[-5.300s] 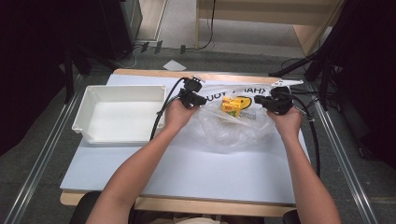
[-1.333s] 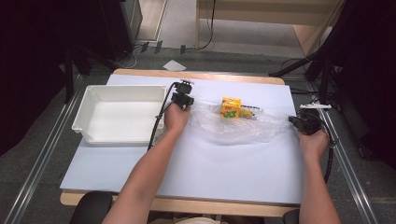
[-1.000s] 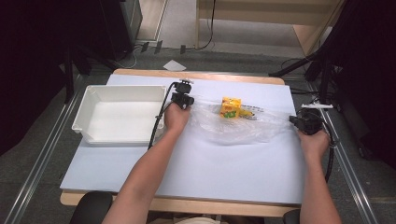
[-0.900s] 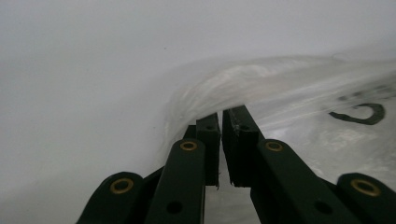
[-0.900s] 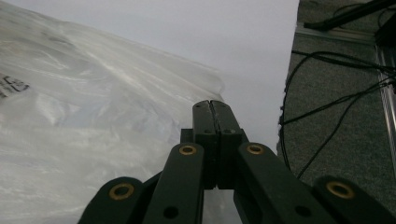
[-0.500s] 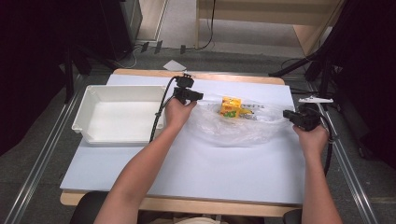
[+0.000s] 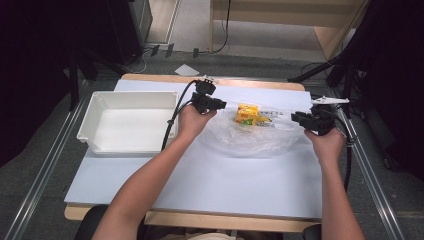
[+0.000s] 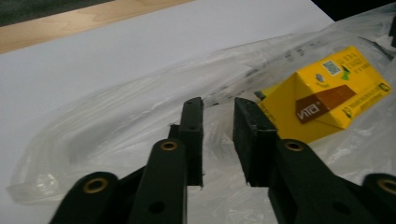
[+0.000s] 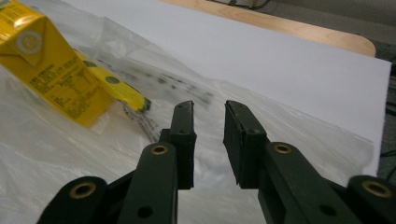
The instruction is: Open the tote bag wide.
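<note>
- The left gripper (image 7: 216, 103) is hanging over the bag's edge at about 9 o'clock from the yellow carton (image 7: 247, 114). A second ago it was lower, by that same edge.
- Its jaws have just been moving: they sprang apart from shut, then came a little closer again. In the left gripper view the left gripper (image 8: 218, 108) is showing a small gap between the pads, and nothing is being pinched there. The plastic is lying under them, not between them.
- The right gripper (image 7: 296, 116) is hanging at about 3 o'clock from the carton, over the bag's other end. A second ago it was sitting farther out, toward the table's edge.
- Its jaws have just been opening from shut. In the right gripper view the right gripper (image 9: 208, 109) is showing spread pads with bare air between them.
- So I think both hands are letting go of the clear plastic bag (image 7: 252, 139), and it is sagging flat on the white table sheet (image 7: 200, 180) instead of being pulled tight.
- The carton is lying on its side in the bag, at the far part of it, near 12 o'clock from the bag's middle. In the left gripper view the yellow carton (image 8: 327, 100) is sitting just beside the right pad, not touching it as far as I can tell.
- The white tray (image 7: 100, 145) is waiting empty at 9 o'clock on the table.
- I am guessing the stretching step is done, and the next job is getting a new hold, maybe on the bag's mouth or on the carton.
</note>
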The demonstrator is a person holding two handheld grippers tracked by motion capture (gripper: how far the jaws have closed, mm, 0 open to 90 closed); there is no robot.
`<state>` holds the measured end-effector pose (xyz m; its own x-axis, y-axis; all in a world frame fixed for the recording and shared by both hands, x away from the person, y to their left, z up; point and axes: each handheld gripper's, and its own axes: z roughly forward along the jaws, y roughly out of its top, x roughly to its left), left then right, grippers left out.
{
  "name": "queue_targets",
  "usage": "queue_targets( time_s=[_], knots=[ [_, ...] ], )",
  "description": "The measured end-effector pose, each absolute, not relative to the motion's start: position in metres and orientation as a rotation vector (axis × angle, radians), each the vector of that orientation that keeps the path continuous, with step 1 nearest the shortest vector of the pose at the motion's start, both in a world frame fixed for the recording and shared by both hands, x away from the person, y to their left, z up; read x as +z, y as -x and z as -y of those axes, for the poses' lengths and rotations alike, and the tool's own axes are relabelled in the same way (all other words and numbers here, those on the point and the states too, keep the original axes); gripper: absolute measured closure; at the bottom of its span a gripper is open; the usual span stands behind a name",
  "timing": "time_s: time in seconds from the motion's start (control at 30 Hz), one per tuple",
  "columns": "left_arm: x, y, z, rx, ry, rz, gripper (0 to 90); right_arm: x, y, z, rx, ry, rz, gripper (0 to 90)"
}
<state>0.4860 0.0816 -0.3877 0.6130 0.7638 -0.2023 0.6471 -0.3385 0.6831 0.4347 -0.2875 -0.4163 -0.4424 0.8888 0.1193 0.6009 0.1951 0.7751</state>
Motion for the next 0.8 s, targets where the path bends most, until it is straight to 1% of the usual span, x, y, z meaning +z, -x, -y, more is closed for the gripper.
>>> queue_targets(
  time_s=[0.1,0.13,0.2,0.23,0.3,0.4,0.53,0.63,0.8],
  knots=[
    [-0.390,-0.483,-0.075,0.186,-2.078,-1.078,84.2,-0.415,-0.438,0.280,1.147,-1.390,-2.144,76.9],
    [-0.391,-0.482,-0.072,0.176,-2.075,-1.079,87.0,-0.415,-0.439,0.276,1.153,-1.377,-2.150,79.4],
    [-0.394,-0.482,-0.068,0.159,-2.076,-1.084,90.0,-0.413,-0.442,0.269,1.152,-1.350,-2.168,84.1],
    [-0.396,-0.482,-0.065,0.153,-2.078,-1.087,90.0,-0.411,-0.443,0.265,1.147,-1.334,-2.176,86.9],
    [-0.399,-0.480,-0.062,0.138,-2.070,-1.093,90.0,-0.407,-0.447,0.257,1.144,-1.315,-2.187,89.1],
    [-0.404,-0.477,-0.057,0.155,-2.085,-1.091,90.0,-0.402,-0.454,0.247,1.168,-1.276,-2.193,89.9],
    [-0.412,-0.475,-0.058,0.139,-2.069,-1.117,90.0,-0.402,-0.465,0.234,1.187,-1.224,-2.209,90.0],
    [-0.420,-0.472,-0.062,0.128,-2.050,-1.114,90.0,-0.410,-0.475,0.227,1.200,-1.242,-2.229,90.0],
    [-0.433,-0.470,-0.063,0.108,-2.088,-1.123,90.0,-0.432,-0.488,0.215,1.161,-1.258,-2.293,90.0]
  ],
)
